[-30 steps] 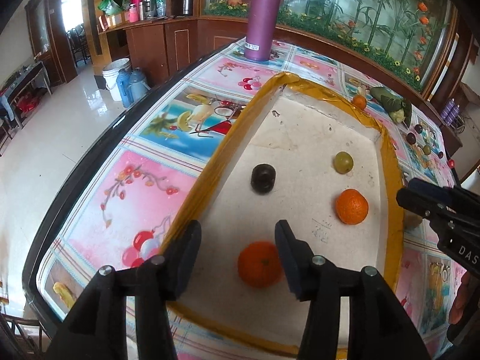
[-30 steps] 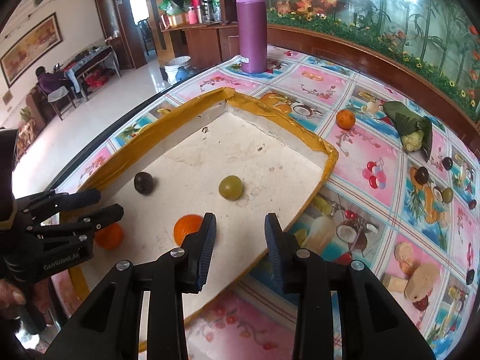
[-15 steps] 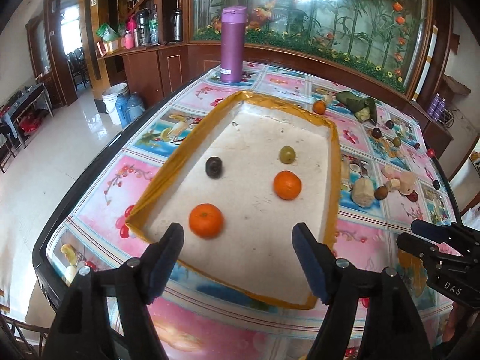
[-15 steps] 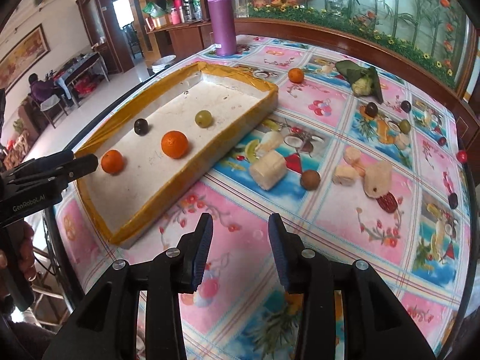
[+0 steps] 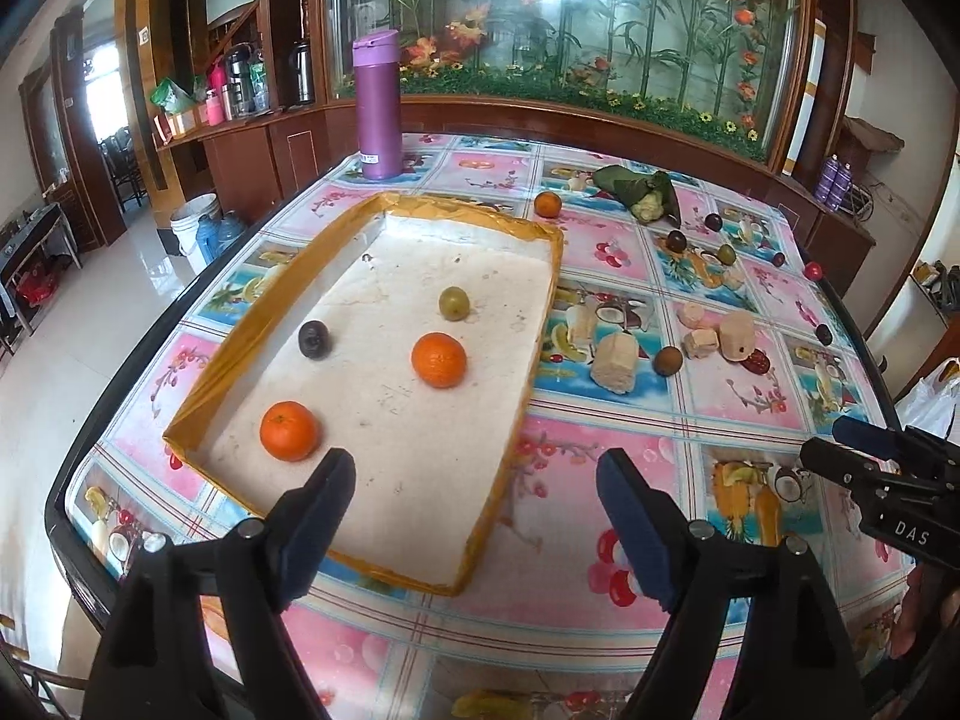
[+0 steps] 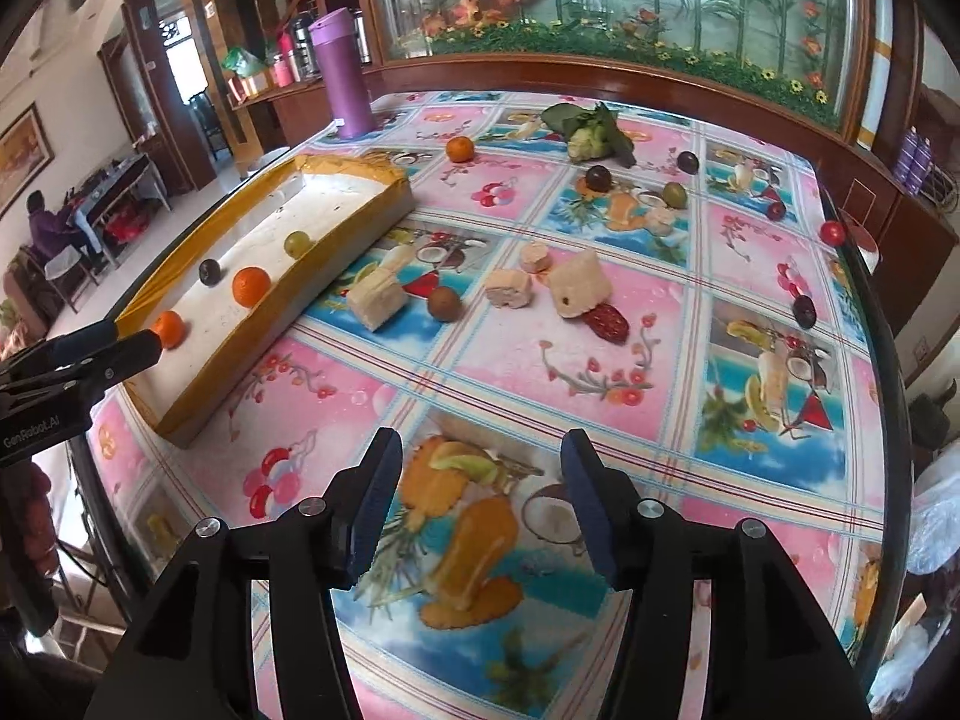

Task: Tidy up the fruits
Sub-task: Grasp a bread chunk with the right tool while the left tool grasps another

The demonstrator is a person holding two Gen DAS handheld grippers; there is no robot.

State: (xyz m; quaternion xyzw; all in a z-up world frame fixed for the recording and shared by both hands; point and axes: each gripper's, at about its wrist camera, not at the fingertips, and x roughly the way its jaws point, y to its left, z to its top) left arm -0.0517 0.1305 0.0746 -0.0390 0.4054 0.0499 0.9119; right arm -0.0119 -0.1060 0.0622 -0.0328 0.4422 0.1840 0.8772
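A white foam tray with a yellow taped rim (image 5: 540, 324) (image 6: 354, 246) lies on the left of the table. In it are two oranges (image 5: 288, 430) (image 5: 439, 359), a dark plum (image 5: 314, 339) and a green fruit (image 5: 453, 303). A third orange (image 5: 547, 204) (image 6: 459, 149), dark plums (image 6: 597, 177), a green fruit (image 6: 675, 195) and a brown fruit (image 6: 444, 303) lie loose on the tablecloth. My left gripper (image 5: 474, 516) is open and empty above the tray's near end. My right gripper (image 6: 480, 504) is open and empty above the near tablecloth.
A purple flask (image 5: 377, 105) stands at the far left. A leaf-wrapped cauliflower (image 6: 591, 132) lies at the far side. Pale food chunks (image 6: 377, 299) (image 6: 579, 285) and a red date (image 6: 606, 319) lie mid-table. Small red fruits (image 6: 832, 232) sit near the right edge.
Both grippers have pulled back and up from the tray, so much more of the table shows. Both sets of jaws have opened wider. The fruits in the tray have not moved.
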